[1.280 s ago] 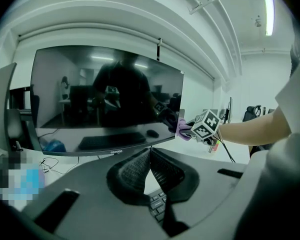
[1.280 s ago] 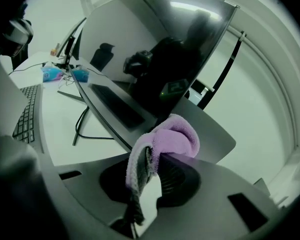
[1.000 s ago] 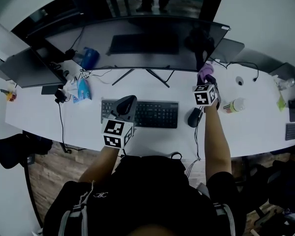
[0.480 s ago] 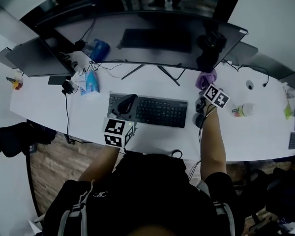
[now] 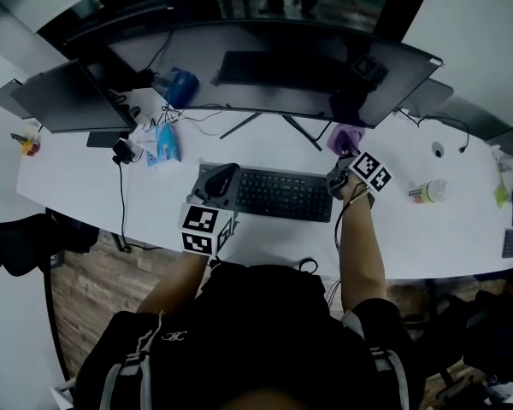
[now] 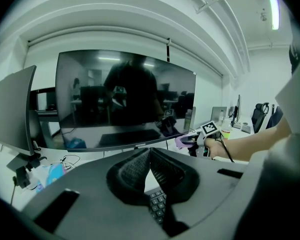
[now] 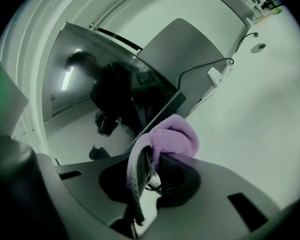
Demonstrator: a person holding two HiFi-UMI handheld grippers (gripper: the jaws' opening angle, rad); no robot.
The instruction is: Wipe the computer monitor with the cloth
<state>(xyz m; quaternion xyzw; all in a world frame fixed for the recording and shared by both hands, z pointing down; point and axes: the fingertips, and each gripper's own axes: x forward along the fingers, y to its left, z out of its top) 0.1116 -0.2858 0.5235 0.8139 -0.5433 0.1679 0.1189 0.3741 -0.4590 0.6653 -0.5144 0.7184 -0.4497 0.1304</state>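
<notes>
Right gripper (image 5: pixel 342 149), clamped on the purple cloth (image 5: pixel 344 134), has slid left under the monitor (image 5: pixel 282 71) at centre-right of the frame. Probably lining up the wipe; left gripper (image 5: pixel 218 182) idles closed and empty.

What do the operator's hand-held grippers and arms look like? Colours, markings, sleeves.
The left hand-held gripper and right hand-held gripper have dark grey moulded bodies and black textured pads. Each carries a white cube printed with black square markers. A thin dark cable runs by the right forearm. The person wears a black short-sleeved top with pale shoulder stripes; forearms are bare.
</notes>
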